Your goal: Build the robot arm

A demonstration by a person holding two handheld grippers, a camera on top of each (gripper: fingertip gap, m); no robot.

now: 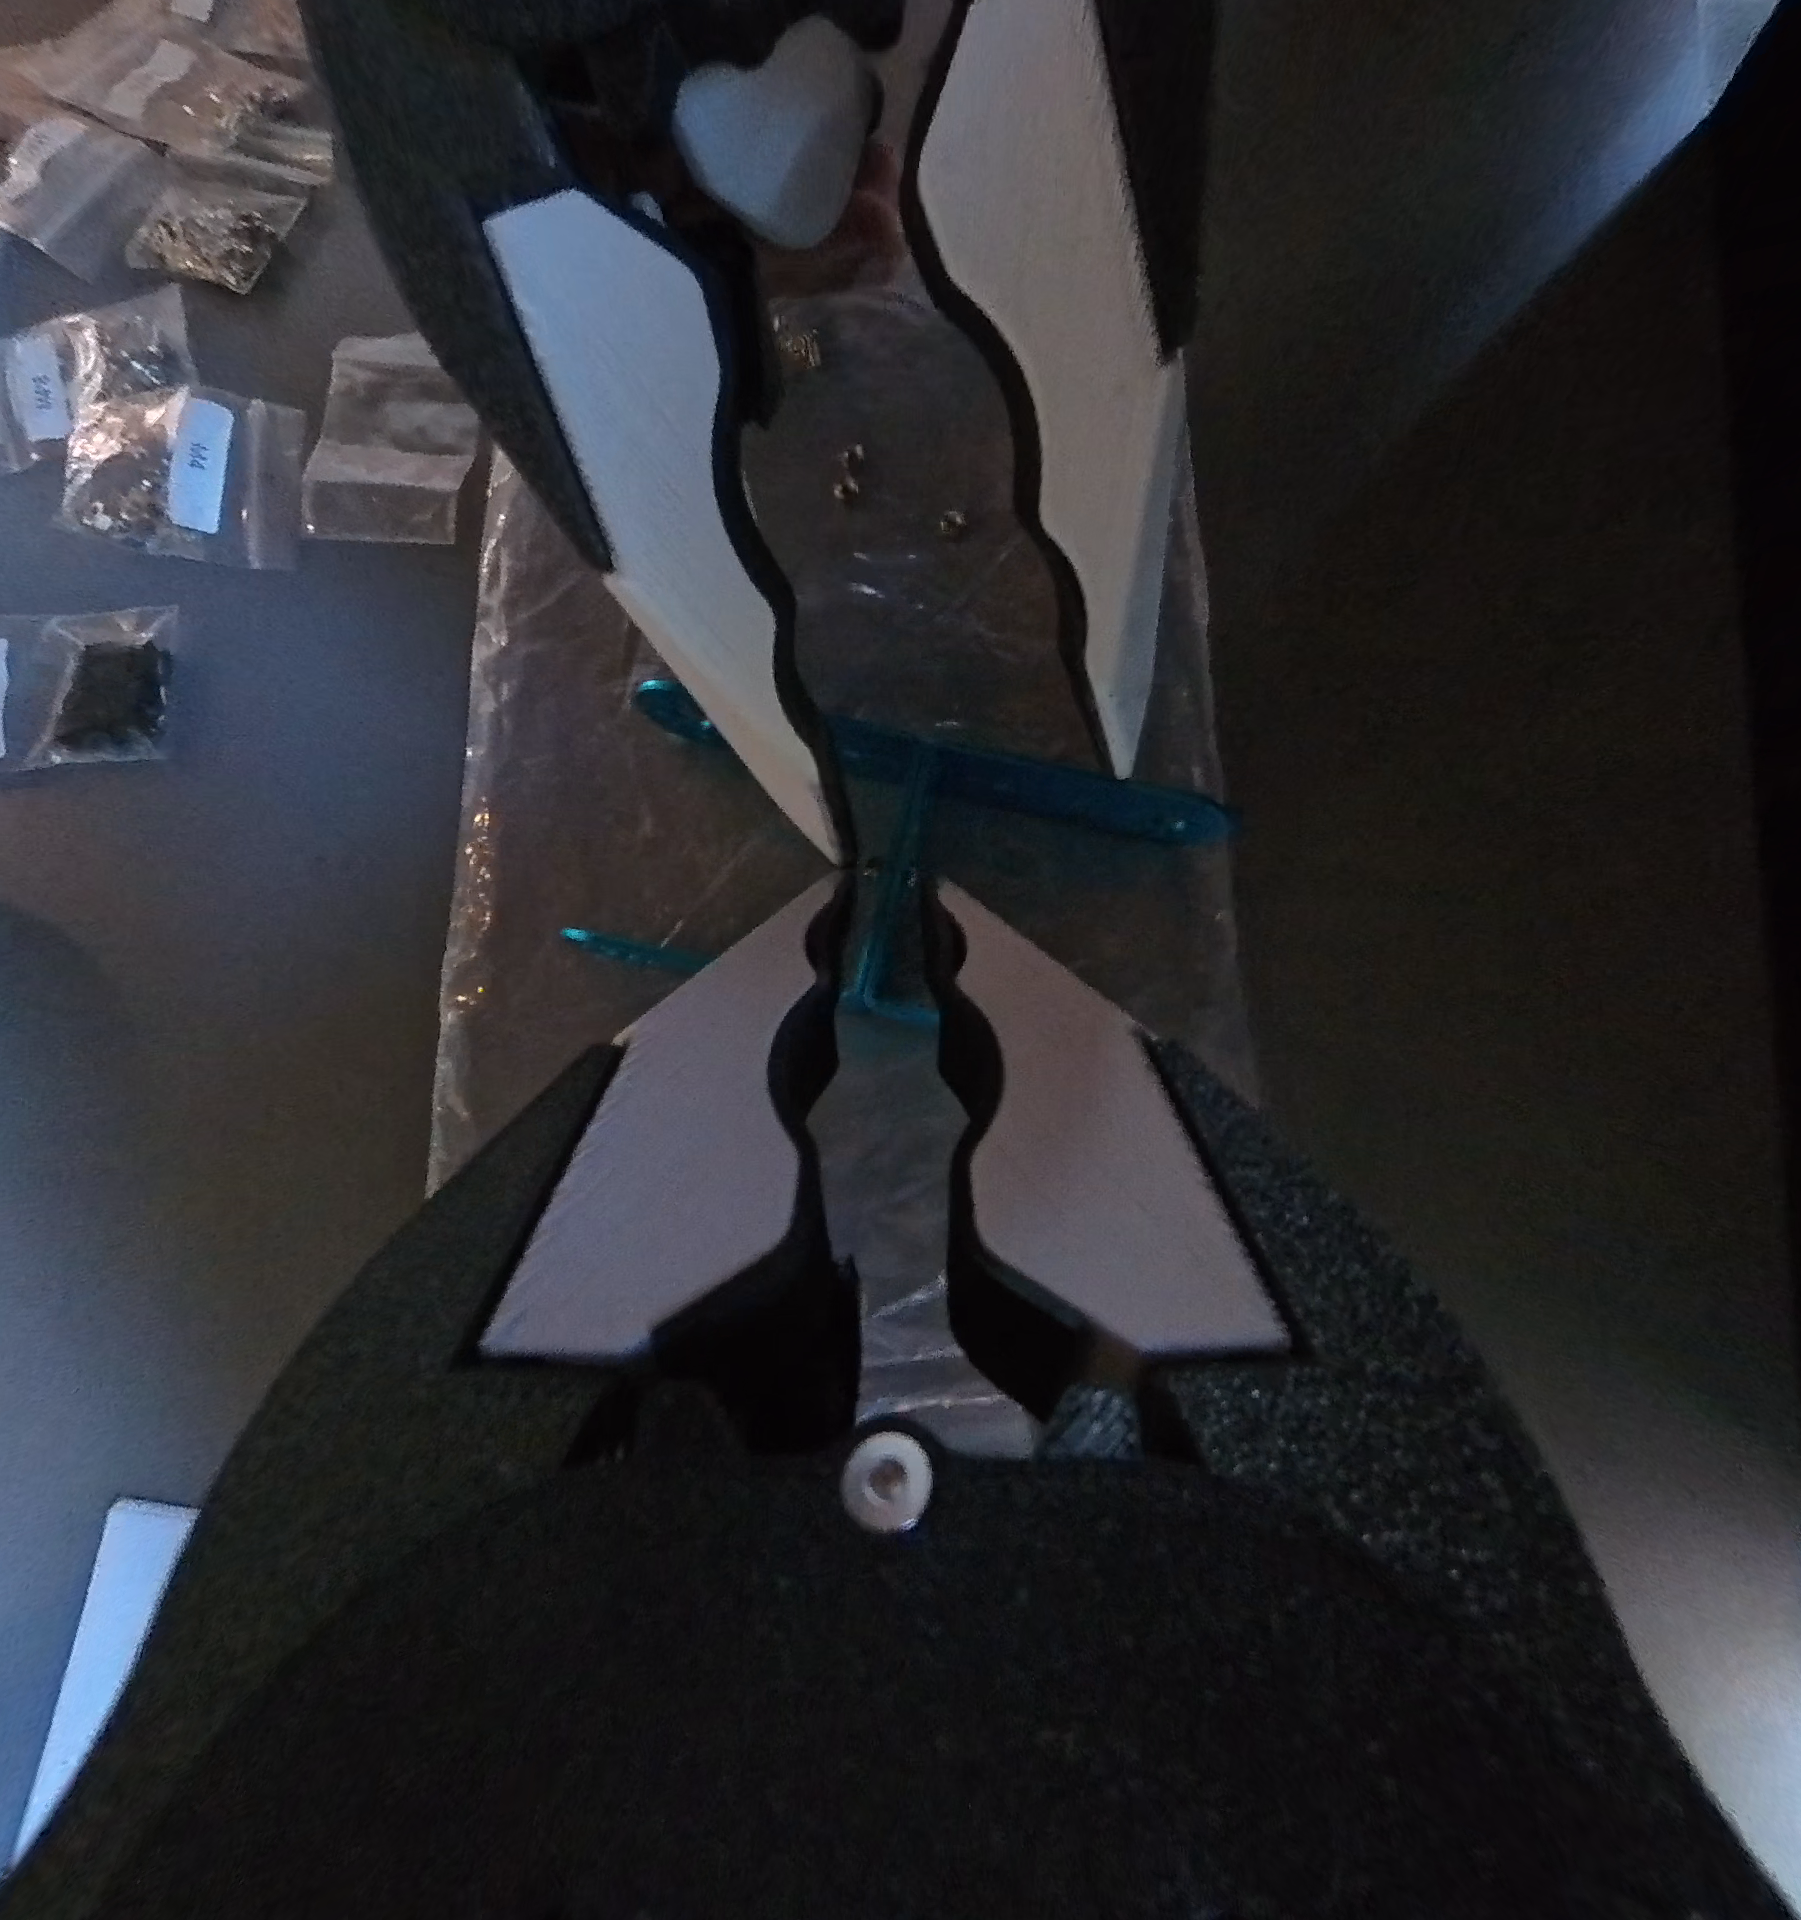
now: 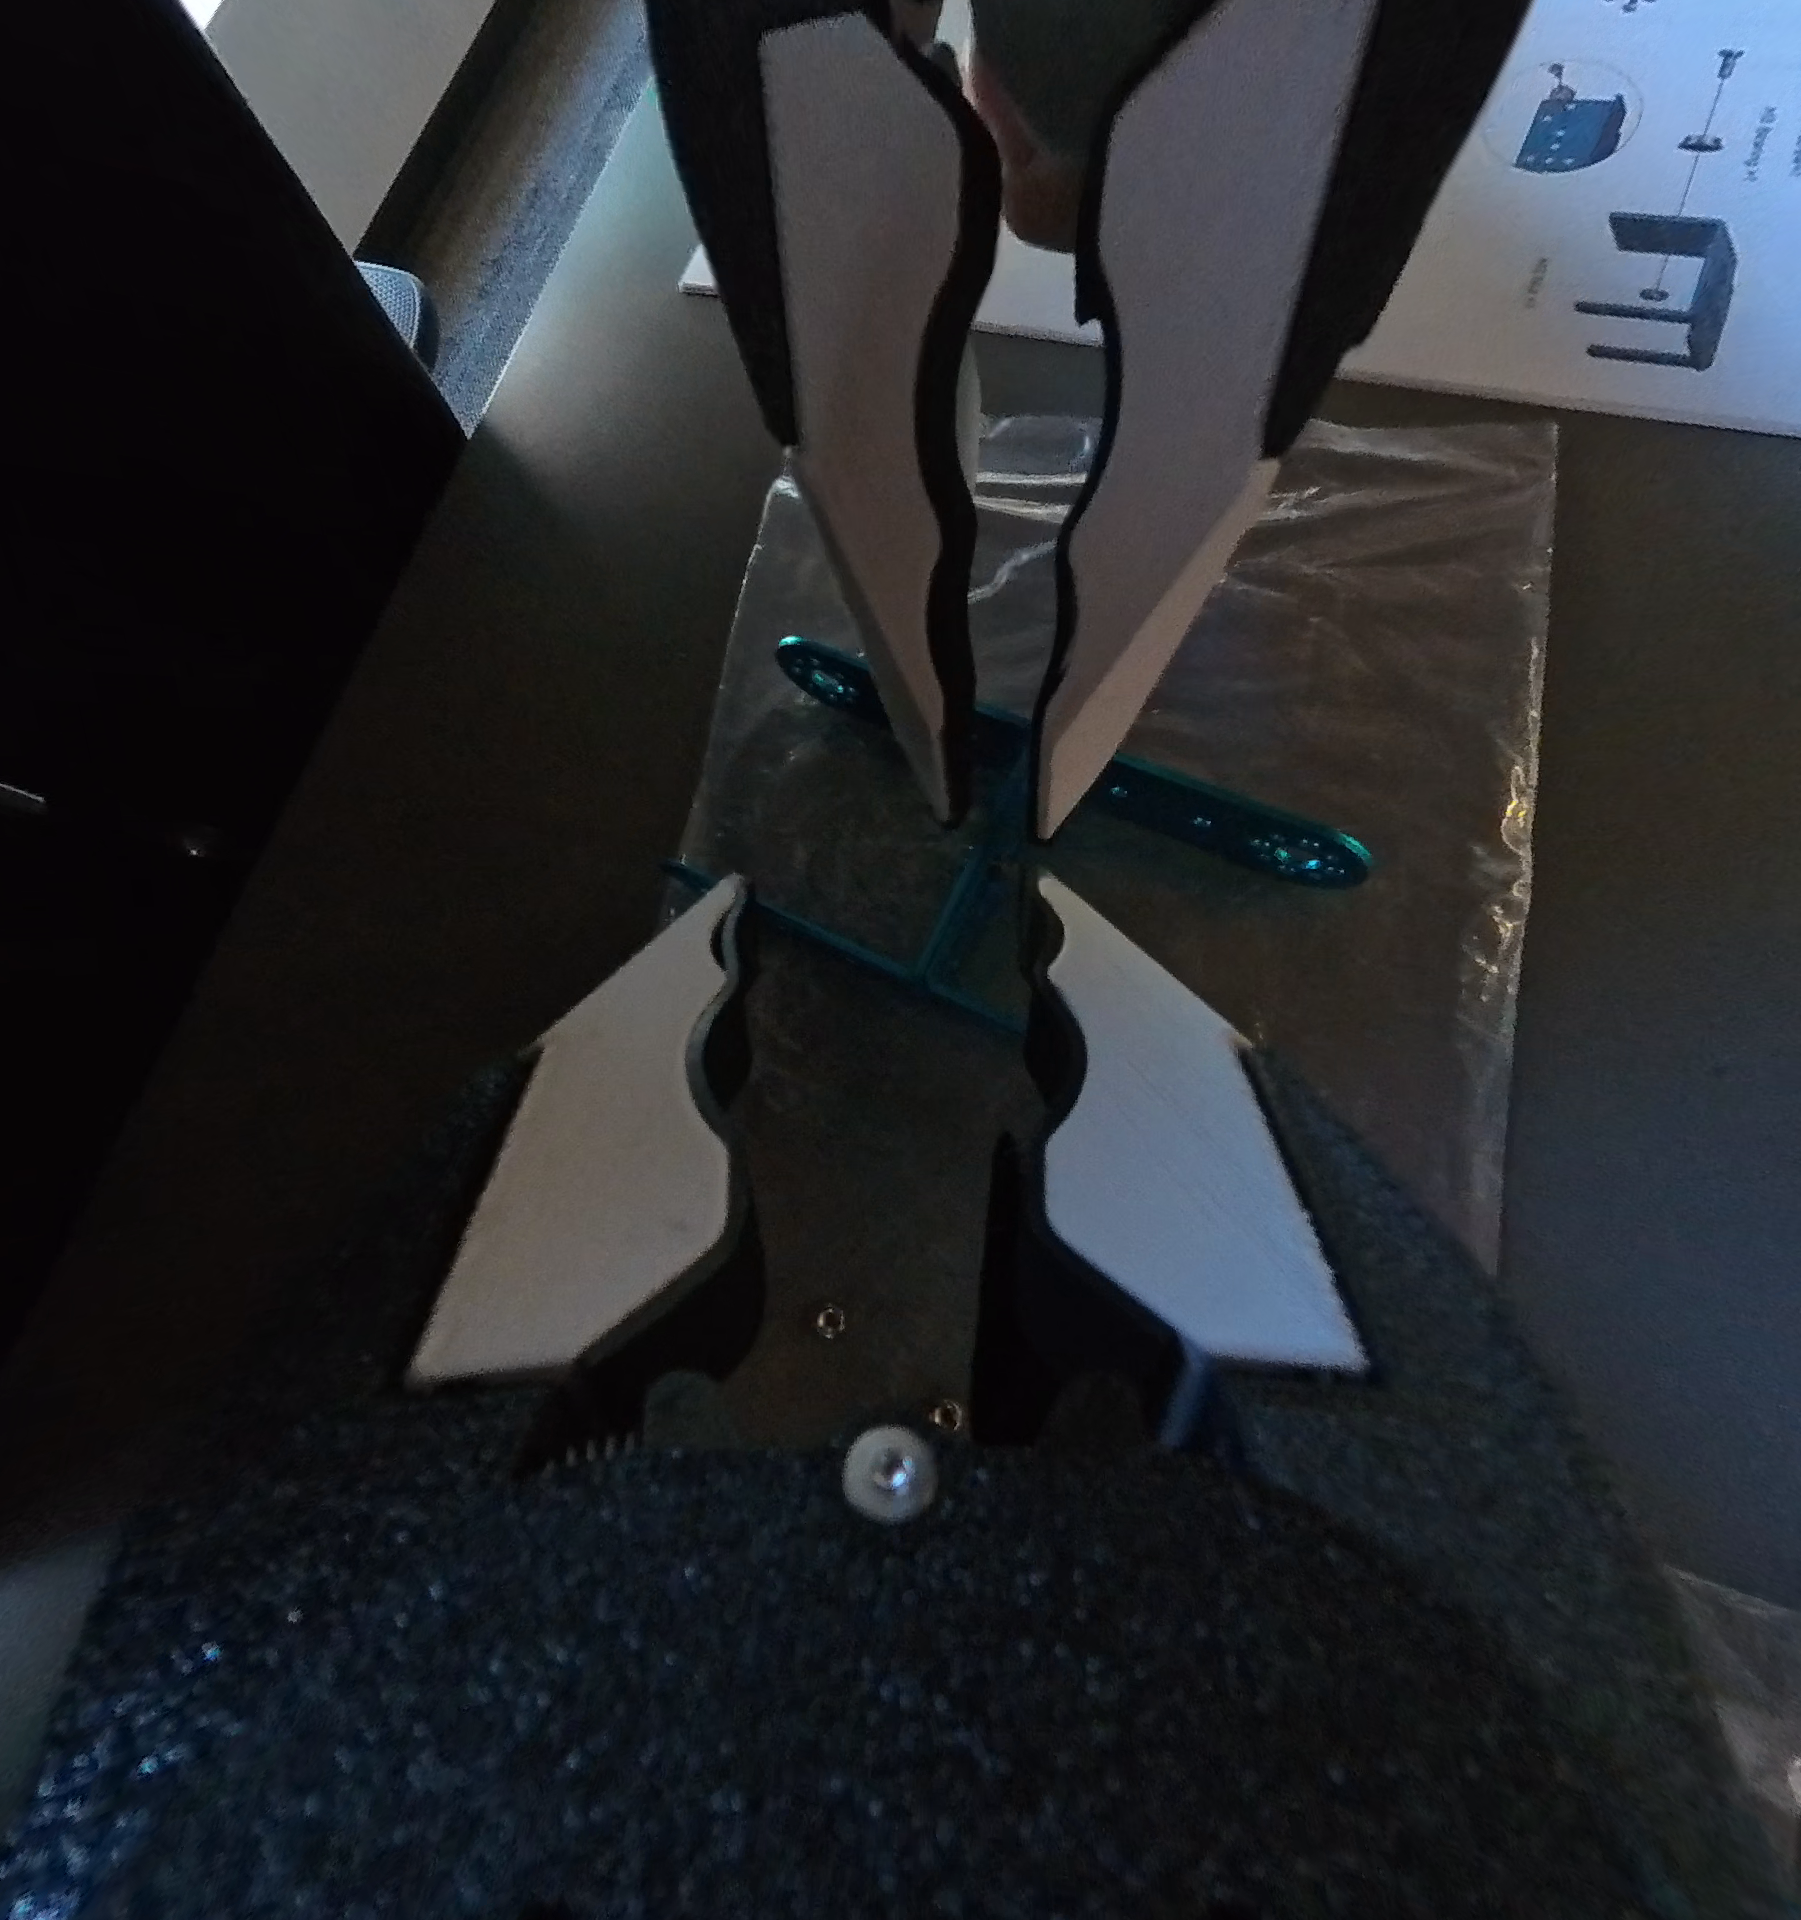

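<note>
A blue metal bracket point(image 1: 1062, 790) with perforated strips lies on a clear plastic bag point(image 1: 584, 727) on the dark table. My left gripper point(image 1: 885, 881) has its jaws close together around the bracket's upright cross piece. My right gripper point(image 1: 979, 810) faces it from the far side, tips almost meeting mine. In the right wrist view, my right gripper point(image 2: 891, 883) is open and straddles the bracket point(image 2: 1187, 821) without clamping it. The left gripper point(image 2: 998, 826) comes down from above onto the bracket's middle. The bag point(image 2: 1343, 644) also shows there. A few small nuts point(image 1: 854, 468) lie loose on the bag.
Several small zip bags of hardware point(image 1: 189, 468) lie on the table to the left. A white instruction sheet with drawings point(image 2: 1654, 208) lies beyond the bag. A tall black box point(image 2: 148, 520) stands at the left in the right wrist view.
</note>
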